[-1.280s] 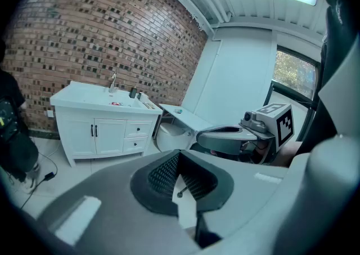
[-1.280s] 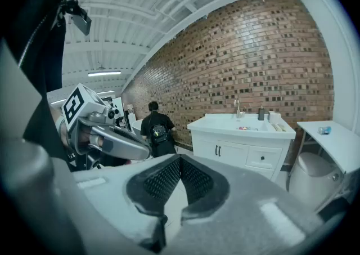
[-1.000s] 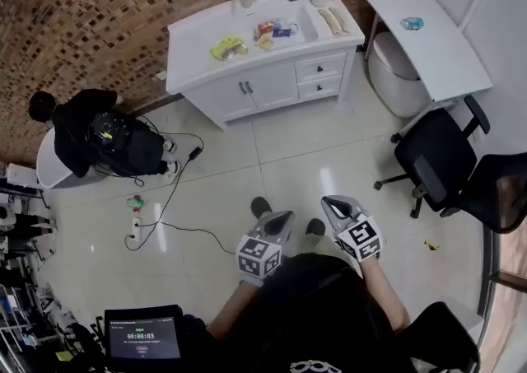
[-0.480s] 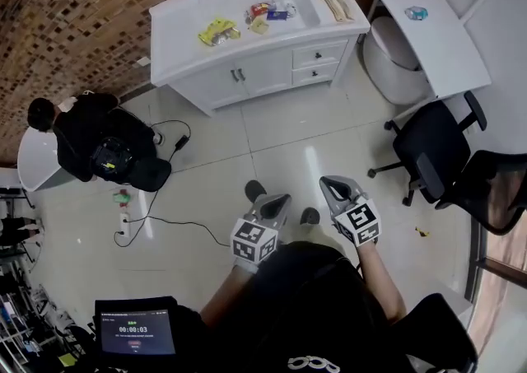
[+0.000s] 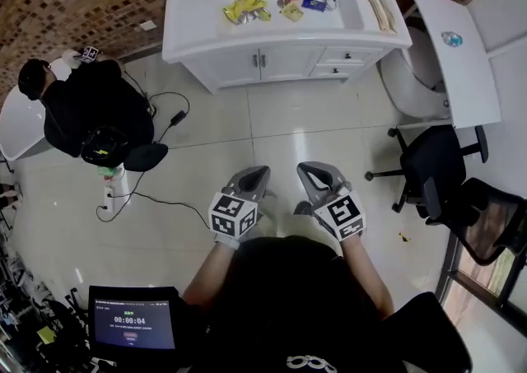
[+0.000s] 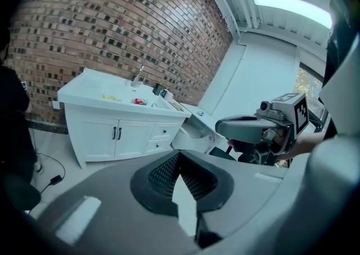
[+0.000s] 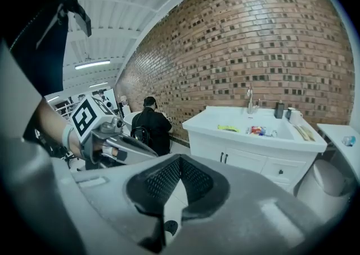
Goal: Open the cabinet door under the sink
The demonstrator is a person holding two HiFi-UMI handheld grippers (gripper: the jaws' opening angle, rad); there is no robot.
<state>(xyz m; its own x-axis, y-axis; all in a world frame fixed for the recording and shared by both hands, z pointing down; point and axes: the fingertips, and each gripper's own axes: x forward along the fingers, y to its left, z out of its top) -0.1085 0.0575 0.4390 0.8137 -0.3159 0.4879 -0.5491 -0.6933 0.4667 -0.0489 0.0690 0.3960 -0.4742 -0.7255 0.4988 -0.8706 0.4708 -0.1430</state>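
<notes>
The white vanity with its sink stands against the brick wall, at the top of the head view. Below the counter are two cabinet doors with dark handles at their meeting edge. Both doors are closed. My left gripper and right gripper hover side by side over the tiled floor, well short of the vanity, and point toward it. Both are shut and hold nothing. The left gripper sees the doors ahead to its left. From the right gripper the doors lie ahead to the right.
A person in black sits low at the left, beside a cable and power strip on the floor. A toilet, a white table and black office chairs fill the right side. A tablet shows at lower left.
Both grippers have travelled forward across the floor toward the vanity, which now looks larger and more centred in the head view. Both have stayed shut.
</notes>
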